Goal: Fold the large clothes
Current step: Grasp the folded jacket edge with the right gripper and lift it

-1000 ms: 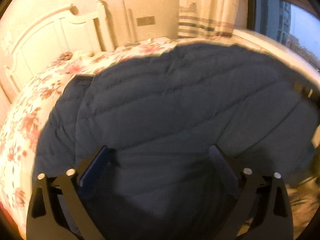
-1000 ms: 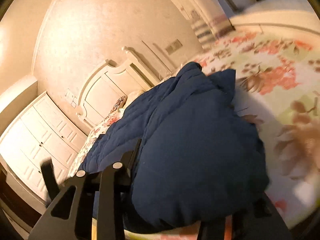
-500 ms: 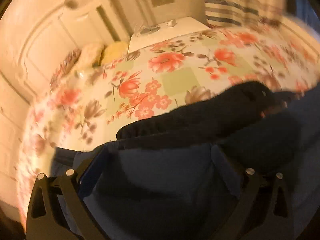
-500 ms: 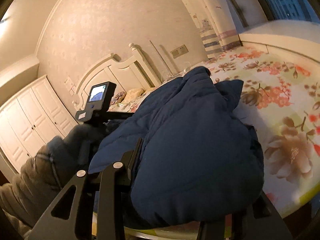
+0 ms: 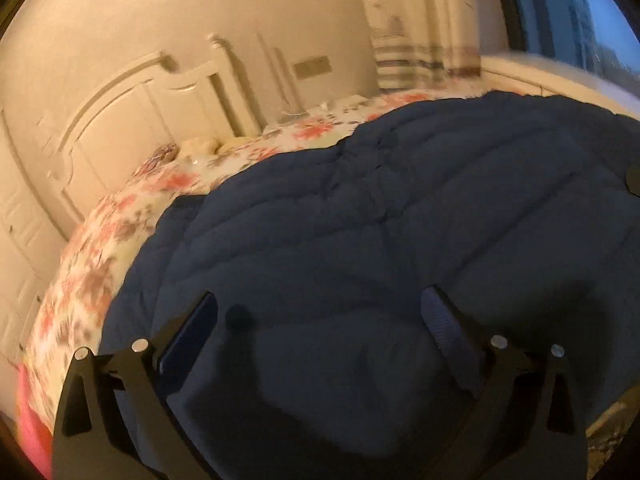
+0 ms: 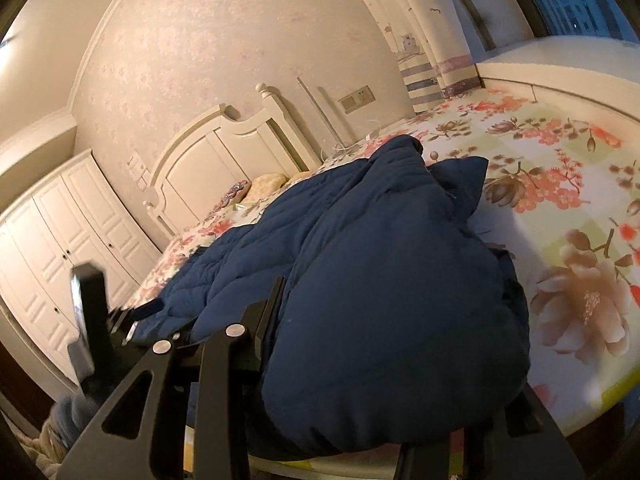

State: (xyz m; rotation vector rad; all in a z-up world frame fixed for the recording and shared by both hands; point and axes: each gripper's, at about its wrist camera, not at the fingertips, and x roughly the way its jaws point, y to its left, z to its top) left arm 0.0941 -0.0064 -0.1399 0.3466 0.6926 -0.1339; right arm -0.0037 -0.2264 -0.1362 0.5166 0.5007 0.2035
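Jaws spread, tilted over jacket (image 5: 400, 220).

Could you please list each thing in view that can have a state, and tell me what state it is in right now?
Jacket: spread on the bed, one part bunched up in the right claw.
Left claw: open, over the jacket, nothing gripped.
Right claw: shut on a thick fold of the jacket.
Wardrobe: doors closed.
Curtain: drawn aside beside the window.
Bed: covered by a flowered sheet.
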